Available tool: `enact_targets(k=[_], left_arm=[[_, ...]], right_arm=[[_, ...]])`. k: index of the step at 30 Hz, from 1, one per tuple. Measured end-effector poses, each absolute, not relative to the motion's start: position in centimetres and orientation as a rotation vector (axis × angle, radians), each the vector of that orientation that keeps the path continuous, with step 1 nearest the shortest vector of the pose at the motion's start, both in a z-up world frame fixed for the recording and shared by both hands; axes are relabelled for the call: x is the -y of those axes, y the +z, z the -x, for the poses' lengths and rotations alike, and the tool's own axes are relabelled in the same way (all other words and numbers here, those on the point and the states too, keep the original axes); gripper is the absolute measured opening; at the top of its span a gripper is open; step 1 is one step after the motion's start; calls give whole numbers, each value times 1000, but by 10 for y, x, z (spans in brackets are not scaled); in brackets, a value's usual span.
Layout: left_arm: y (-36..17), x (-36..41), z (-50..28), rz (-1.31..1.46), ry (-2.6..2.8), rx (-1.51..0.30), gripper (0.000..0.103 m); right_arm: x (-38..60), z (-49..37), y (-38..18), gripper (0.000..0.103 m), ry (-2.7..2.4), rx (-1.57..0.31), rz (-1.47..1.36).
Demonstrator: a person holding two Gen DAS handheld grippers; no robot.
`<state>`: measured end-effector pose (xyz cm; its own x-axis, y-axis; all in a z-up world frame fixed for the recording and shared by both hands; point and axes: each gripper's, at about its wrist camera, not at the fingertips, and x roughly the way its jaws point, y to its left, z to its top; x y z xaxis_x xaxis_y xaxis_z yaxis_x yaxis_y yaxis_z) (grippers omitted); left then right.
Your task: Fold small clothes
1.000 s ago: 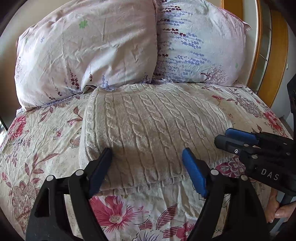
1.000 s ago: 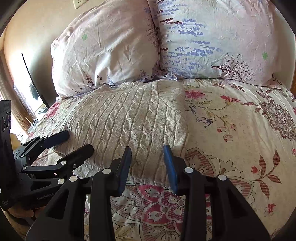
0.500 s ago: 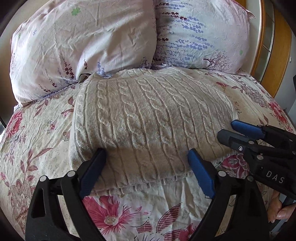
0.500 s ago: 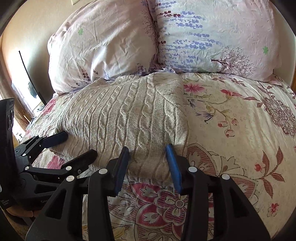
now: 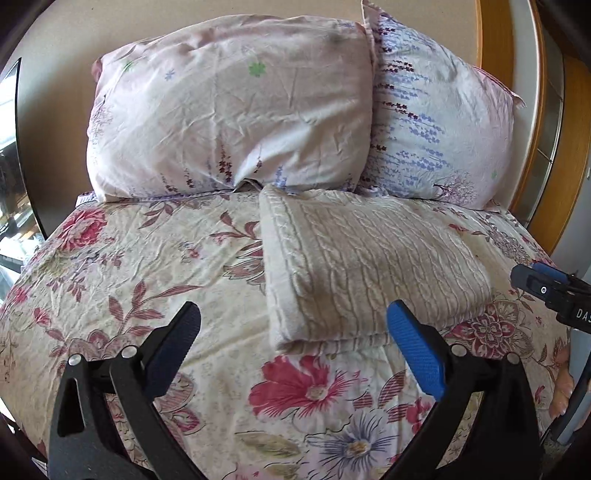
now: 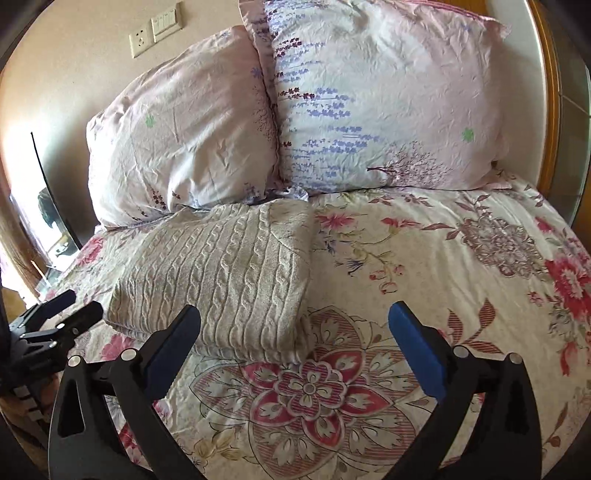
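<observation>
A cream cable-knit sweater (image 5: 362, 266) lies folded into a thick rectangle on the floral bedspread (image 5: 140, 273), its far end against the pillows. It also shows in the right wrist view (image 6: 229, 273). My left gripper (image 5: 295, 339) is open and empty, hovering just in front of the sweater's near left corner. My right gripper (image 6: 295, 339) is open and empty, in front of the sweater's near right corner. Each gripper shows at the edge of the other's view: the right one (image 5: 554, 291), the left one (image 6: 55, 317).
Two floral pillows (image 5: 229, 122) (image 5: 439, 133) lean against the wall at the head of the bed. A wooden headboard or frame (image 5: 495, 37) stands at the right. A wall socket and switch (image 6: 155, 29) are above the pillows. A dark screen edge (image 6: 55, 192) is at the left.
Both grippers have pulled back and apart from the sweater. The right gripper's jaws have opened wide. The sweater stays folded on the bed.
</observation>
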<state>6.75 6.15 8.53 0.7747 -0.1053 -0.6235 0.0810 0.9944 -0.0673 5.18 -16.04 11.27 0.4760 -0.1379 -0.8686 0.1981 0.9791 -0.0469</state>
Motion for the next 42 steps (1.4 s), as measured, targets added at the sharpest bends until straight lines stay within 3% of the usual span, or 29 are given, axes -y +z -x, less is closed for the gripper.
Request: enact_targets(k=[8, 16, 42], left_arm=[[50, -61, -64, -25, -42, -826, 101], [34, -54, -73, -33, -43, -911, 101], [32, -50, -82, -39, -52, -936, 101]], right_arm=[[130, -40, 85, 102, -236, -1157, 87], [127, -40, 62, 102, -193, -1255, -119], [110, -46, 43, 102, -207, -1369, 5]])
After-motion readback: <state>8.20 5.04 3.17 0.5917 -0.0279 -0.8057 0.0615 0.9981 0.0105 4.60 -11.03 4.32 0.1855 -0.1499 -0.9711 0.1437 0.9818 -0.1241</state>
